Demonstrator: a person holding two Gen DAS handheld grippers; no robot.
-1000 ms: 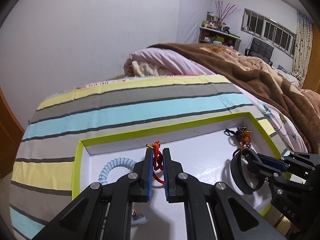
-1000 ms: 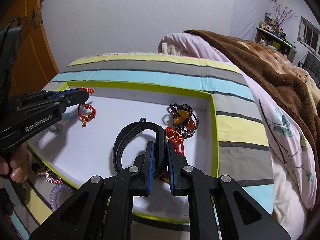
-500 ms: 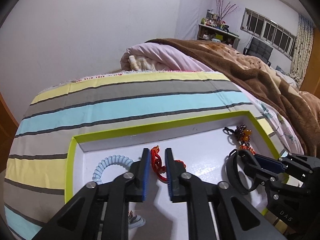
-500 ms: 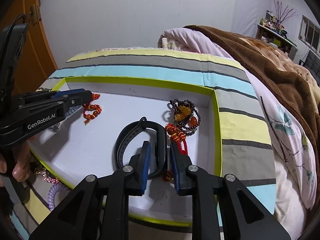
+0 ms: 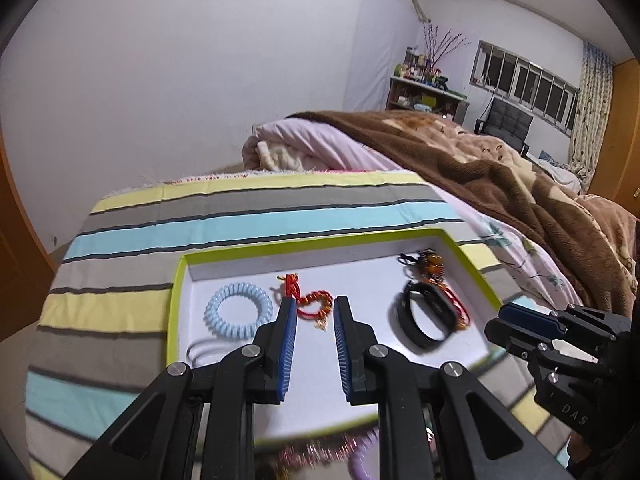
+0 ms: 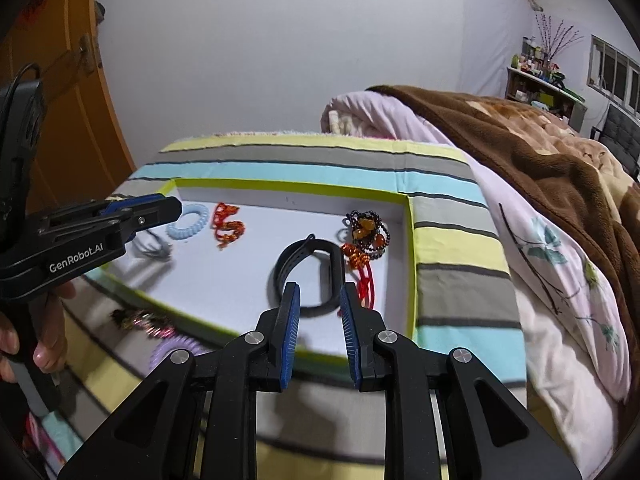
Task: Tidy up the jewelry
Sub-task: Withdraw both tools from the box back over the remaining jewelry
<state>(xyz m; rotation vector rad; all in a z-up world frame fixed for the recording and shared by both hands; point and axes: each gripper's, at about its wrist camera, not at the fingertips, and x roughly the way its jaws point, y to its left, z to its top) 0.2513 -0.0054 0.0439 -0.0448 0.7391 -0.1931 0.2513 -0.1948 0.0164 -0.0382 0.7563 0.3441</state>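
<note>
Lying loose in tray (image 5: pixel 179 300): coil tie (image 5: pixel 239 315), red bracelet (image 5: pixel 310 303), black band (image 6: pixel 308 276)

Green-rimmed white tray (image 5: pixel 181 280), pale-blue coil band (image 5: pixel 239 309), black strap (image 5: pixel 424 318).

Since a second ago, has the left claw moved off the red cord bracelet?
Yes. The left claw has let go and backed up and away toward the tray's near edge; the red cord bracelet now lies loose on the tray floor beyond its tips.
</note>
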